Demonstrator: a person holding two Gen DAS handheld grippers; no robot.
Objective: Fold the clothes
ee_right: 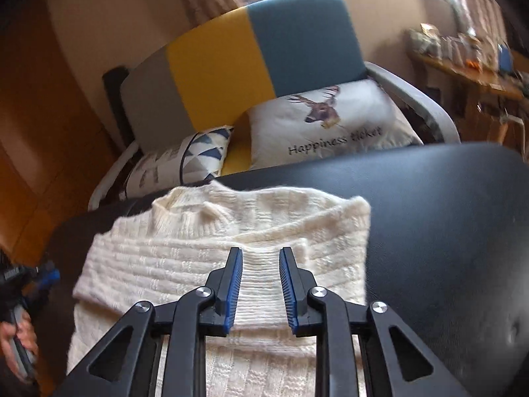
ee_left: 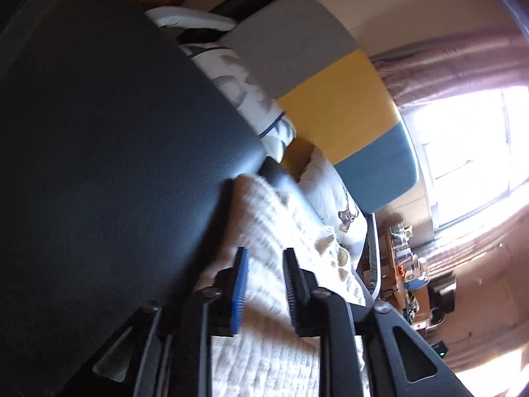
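A cream knitted sweater (ee_right: pixel 211 251) lies on a black leather surface (ee_right: pixel 446 218), collar at the far end and a sleeve folded across the body. My right gripper (ee_right: pixel 261 254) hovers open just over the folded sleeve, nothing between its blue pads. In the left wrist view the picture is rolled sideways: the same sweater (ee_left: pixel 271 231) runs along the black surface (ee_left: pixel 115 149). My left gripper (ee_left: pixel 264 254) is open above the sweater's knit. The left gripper (ee_right: pixel 20 297) also shows at the left edge of the right wrist view, held by a hand.
Behind the black surface stands a sofa with a grey, yellow and teal back (ee_right: pixel 251 53). On it sit a deer-print cushion (ee_right: pixel 327 122) and a triangle-pattern cushion (ee_right: pixel 185 162). A cluttered wooden shelf (ee_right: pixel 469 63) is at the far right under a bright window.
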